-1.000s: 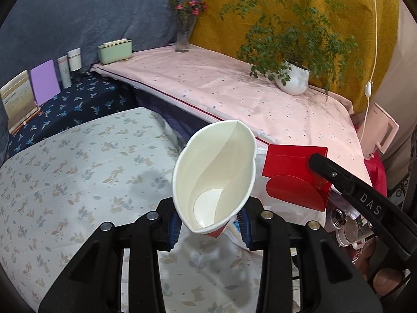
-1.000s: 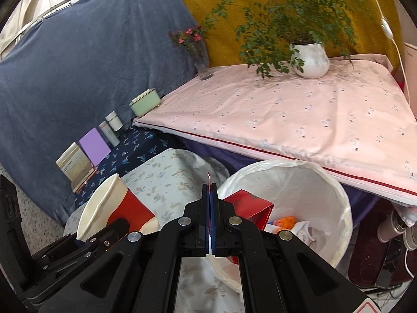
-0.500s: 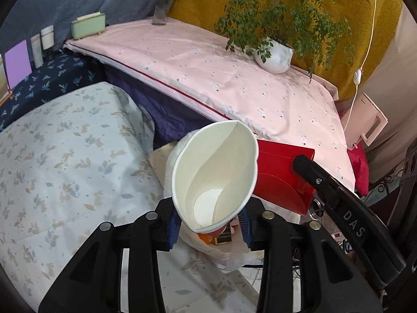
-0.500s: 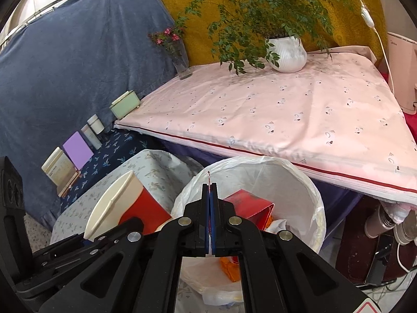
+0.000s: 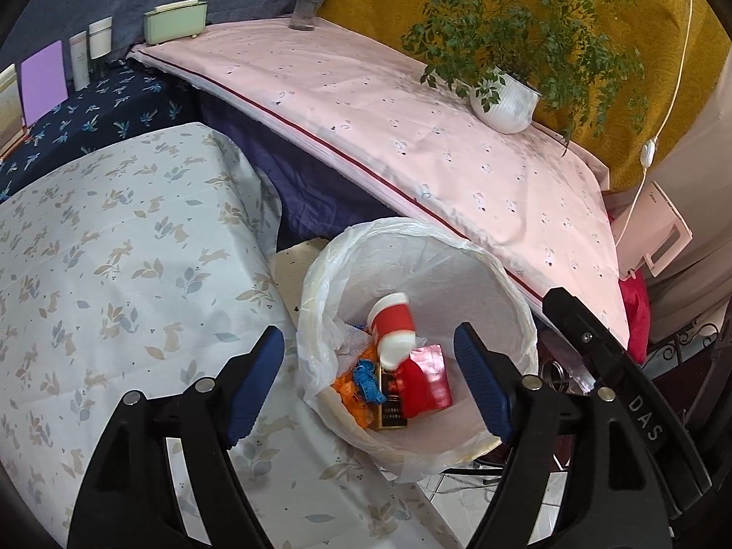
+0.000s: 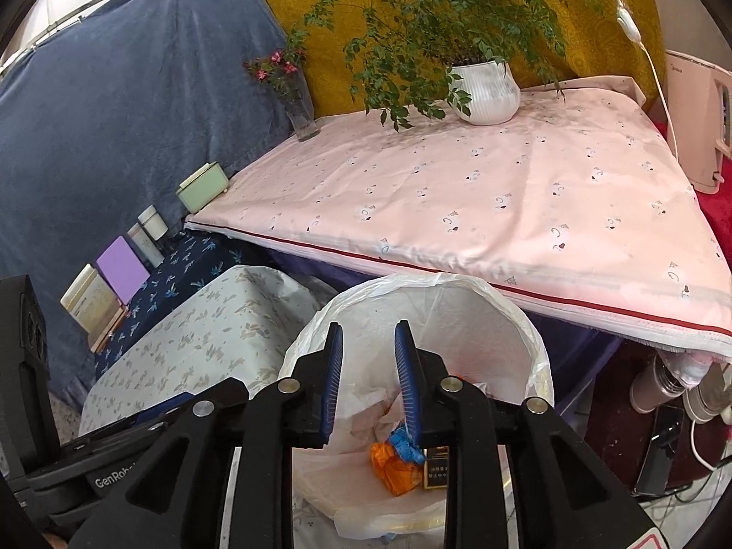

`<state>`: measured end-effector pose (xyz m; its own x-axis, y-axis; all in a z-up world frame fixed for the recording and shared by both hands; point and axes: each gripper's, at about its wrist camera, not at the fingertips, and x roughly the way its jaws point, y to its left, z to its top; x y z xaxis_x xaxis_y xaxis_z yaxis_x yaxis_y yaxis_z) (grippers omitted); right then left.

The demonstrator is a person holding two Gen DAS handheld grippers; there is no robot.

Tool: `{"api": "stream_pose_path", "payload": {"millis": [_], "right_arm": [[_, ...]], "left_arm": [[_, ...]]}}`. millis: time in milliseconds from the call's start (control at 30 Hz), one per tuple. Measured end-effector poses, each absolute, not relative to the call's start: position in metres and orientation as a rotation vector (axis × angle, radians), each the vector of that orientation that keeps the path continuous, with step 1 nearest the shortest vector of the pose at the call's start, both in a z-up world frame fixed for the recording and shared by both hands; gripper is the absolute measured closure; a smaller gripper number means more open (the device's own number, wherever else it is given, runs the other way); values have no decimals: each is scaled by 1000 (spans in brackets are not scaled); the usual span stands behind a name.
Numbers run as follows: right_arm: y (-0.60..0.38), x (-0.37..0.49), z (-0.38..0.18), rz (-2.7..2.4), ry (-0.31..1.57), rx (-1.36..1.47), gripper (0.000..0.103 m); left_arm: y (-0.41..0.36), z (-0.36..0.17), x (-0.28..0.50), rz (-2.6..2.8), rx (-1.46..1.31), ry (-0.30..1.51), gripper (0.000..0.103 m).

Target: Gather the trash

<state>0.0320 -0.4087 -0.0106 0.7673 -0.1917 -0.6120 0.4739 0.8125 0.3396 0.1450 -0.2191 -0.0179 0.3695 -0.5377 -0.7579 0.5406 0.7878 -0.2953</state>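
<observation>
Cup (image 5: 392, 330), red-and-white, blurred, inside lined bin (image 5: 512, 293)

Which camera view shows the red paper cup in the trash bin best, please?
The left wrist view: the paper cup lies in plain sight inside the trash bin. In the right wrist view the gripper blocks that spot, so no cup shows.

A blue-grey cloth (image 6: 128, 105) and a mustard-yellow cloth (image 6: 320, 23) hang as backdrop. Before them stands a bench under a pink sheet (image 6: 480, 201), bearing a potted plant (image 6: 485, 87) and a flower vase (image 6: 299, 110). Pale tiled floor (image 5: 462, 498) shows below.
</observation>
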Motion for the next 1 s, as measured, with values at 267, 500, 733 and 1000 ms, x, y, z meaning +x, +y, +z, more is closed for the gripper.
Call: {"api": "stream_pose_path", "payload": {"millis": [267,500,733,1000], "right_arm": [[-396,33,-6,-372,611,449,67],[-387,28,-3,-371,621,419,53],[-382,22,-3,-366,636,390,41],[-377,12,-4,-374,650,372,29]], "left_arm": [[-205,-14,144,-661,16,947,30],[-196,-11,140,-633,34,923,30],[-188,-10,132,-597,64,892,23],[-181,-14,124,-569,92,879,22]]}}
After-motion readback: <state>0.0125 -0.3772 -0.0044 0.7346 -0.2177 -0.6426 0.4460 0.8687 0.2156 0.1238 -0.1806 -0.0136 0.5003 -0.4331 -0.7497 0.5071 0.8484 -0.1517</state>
